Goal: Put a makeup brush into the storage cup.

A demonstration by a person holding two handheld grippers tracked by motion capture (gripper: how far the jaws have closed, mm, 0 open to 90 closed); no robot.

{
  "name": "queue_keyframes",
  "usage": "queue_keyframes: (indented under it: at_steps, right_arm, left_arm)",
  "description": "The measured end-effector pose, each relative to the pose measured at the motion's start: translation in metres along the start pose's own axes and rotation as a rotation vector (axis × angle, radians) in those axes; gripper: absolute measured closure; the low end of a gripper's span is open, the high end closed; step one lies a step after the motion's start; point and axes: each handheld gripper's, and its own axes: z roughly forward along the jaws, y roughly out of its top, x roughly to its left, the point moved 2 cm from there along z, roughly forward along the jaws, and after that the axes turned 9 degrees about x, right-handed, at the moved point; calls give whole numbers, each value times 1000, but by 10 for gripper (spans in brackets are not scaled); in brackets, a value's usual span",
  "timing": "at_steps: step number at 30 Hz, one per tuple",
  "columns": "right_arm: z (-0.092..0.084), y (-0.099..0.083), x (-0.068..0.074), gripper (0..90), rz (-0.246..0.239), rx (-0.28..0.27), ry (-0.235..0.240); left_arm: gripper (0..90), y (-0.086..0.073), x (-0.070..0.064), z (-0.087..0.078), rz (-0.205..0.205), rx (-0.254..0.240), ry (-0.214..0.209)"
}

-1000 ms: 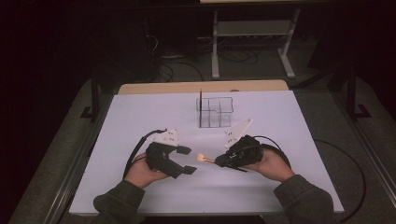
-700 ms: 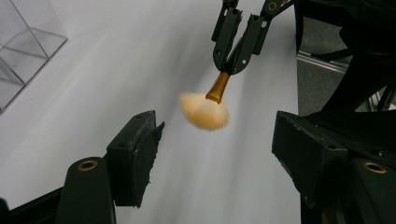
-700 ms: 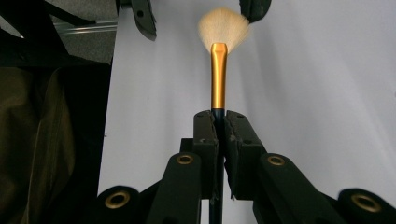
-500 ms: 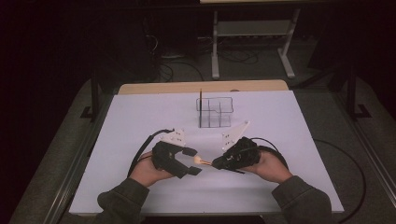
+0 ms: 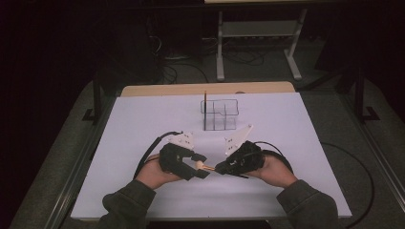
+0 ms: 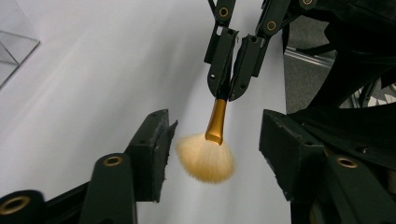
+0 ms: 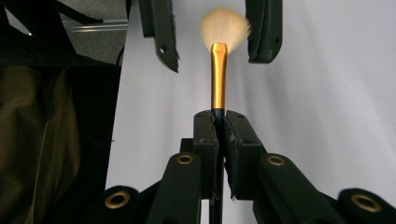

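The brush [image 7: 218, 70] is clamped by its dark handle in the right gripper [image 7: 219, 122], near the table's [image 5: 143, 119] front edge. Its bristles are presented between the left gripper's [image 6: 215, 140] parted, just-closing pads, untouched, evidently for a handover.

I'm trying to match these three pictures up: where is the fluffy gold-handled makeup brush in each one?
High view: the soft cream-bristled brush with a gold ferrule lies low at centre, between both grippers.
Left gripper view: its bristles fan at centre, between open jaws that have just been closing.
Right gripper view: upper centre, bristles away, above shut jaws.
Shared landmark: the white table.
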Motion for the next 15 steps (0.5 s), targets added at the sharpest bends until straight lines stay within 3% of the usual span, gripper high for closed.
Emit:
queue_keyframes:
  at_steps: [15]
  right_arm:
    - [0,1,2,828,-12,0,4]
  left_arm:
    - [599,1,1,4,12,18,-18]
